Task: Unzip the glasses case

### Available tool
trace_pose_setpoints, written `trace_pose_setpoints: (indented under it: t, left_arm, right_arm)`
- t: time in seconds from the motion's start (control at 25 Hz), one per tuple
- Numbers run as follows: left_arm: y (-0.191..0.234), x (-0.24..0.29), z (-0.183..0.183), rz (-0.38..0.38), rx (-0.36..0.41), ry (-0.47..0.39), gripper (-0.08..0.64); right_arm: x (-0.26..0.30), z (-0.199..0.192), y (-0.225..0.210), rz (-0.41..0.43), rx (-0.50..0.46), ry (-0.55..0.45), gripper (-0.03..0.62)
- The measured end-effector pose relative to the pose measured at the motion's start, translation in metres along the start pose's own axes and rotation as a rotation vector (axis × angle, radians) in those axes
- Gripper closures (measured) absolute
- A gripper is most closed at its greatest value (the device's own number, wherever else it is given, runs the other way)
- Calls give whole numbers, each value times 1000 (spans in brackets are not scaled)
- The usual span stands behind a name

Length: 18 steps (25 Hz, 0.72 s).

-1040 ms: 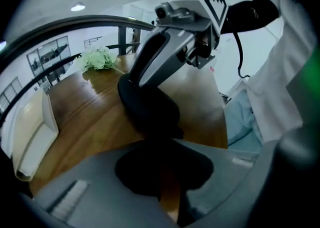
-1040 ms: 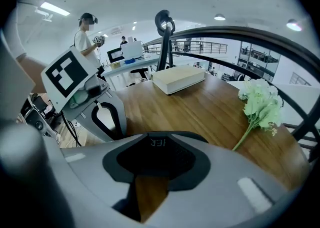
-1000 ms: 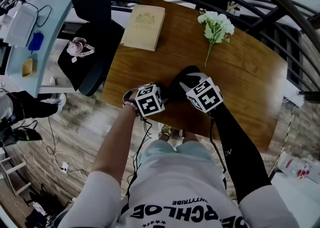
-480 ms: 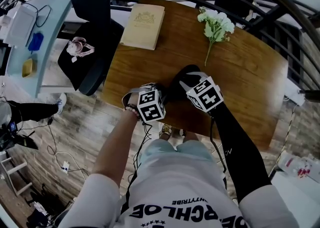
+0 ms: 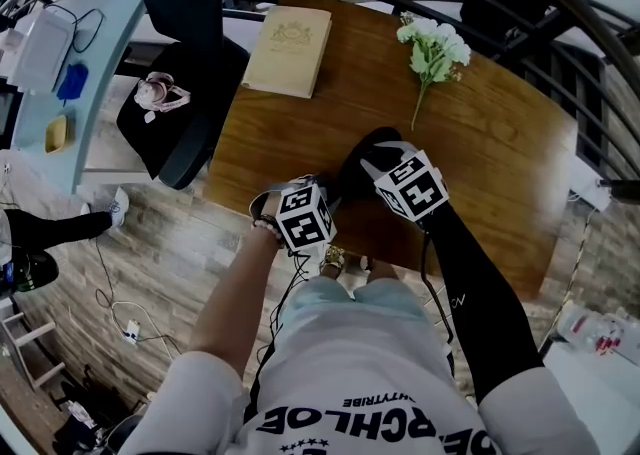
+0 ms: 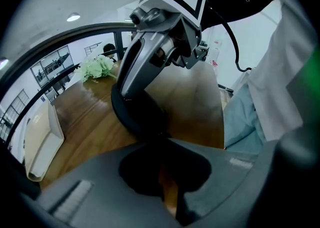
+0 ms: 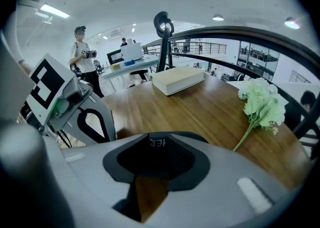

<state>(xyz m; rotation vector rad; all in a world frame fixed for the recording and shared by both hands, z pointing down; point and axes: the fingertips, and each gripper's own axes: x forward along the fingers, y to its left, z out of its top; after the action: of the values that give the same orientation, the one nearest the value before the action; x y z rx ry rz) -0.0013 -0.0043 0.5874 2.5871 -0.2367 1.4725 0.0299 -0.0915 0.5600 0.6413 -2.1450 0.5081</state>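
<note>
The black glasses case (image 5: 362, 155) lies on the wooden surface (image 5: 500, 163) close to its near edge, and both my tongs are on it. My right tongs (image 7: 159, 144) come at the case from the right and are clamped across its body; the dark textured shell fills the gap between the jaws, with some pale lettering showing at its top edge. My left tongs (image 6: 161, 142) reach in from the near left, with jaws drawn fully together right at the rounded near end of the case. I cannot tell whether the zipper tab is caught between them, because that spot is all black shadow. The case looks closed from above, and nothing of its inside shows in any view. Further back on the surface, a cream hardcover book (image 5: 290, 51) lies flat at the far left corner. A sprig of pale green-white flowers (image 5: 432, 51) lies to its right, stem pointing toward me, well apart from the case. Left of the surface stands a black chair (image 5: 190, 113) with a small pinkish object resting on its seat.
</note>
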Motion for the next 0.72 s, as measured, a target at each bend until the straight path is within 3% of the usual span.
trace_pose_setpoints:
  t: [0.56,0.72]
  left_arm:
    - [-9,8,18,83,-203,-40,448]
    - [-3,4,12,117,-221,-44,448]
  right_arm:
    - [0,2,0,-25,22,-11,463]
    - [0,1,0,-42,18,-3,465]
